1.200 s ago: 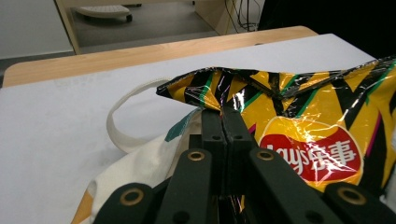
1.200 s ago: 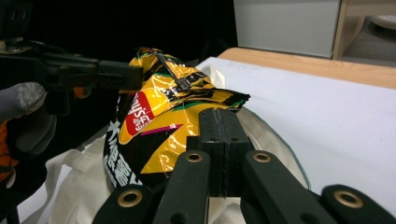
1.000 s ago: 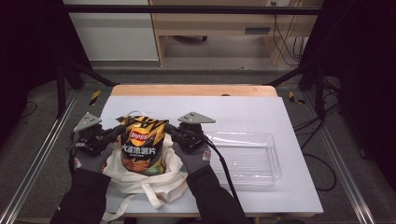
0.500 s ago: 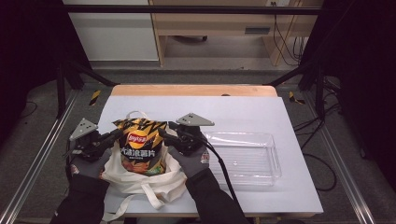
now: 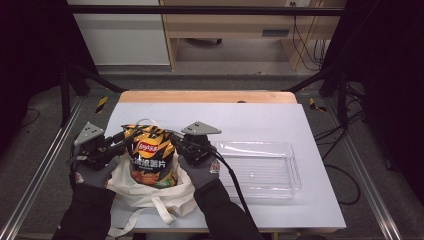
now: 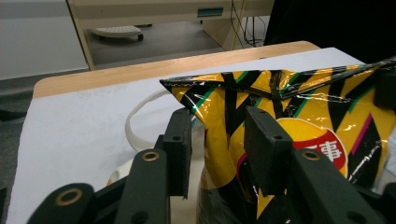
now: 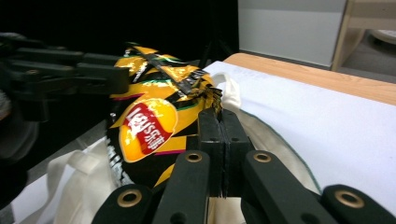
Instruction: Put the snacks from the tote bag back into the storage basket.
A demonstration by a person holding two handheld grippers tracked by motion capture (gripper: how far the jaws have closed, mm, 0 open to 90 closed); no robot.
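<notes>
Yellow-and-black crisp bag (image 5: 150, 155) upright in the cream tote bag (image 5: 145, 192) on the table's near-left part

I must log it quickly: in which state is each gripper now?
Left gripper: open, jaws just opening, the chip bag's corner between them, not pinched.
Right gripper: closed on the bag's top edge.

Overhead plus two close views, chip bag (image 5: 150, 155) shared

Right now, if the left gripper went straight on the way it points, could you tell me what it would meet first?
Probably the chip bag: the left gripper has just been opening, and the bag's corner stands between its parted jaws.
</notes>
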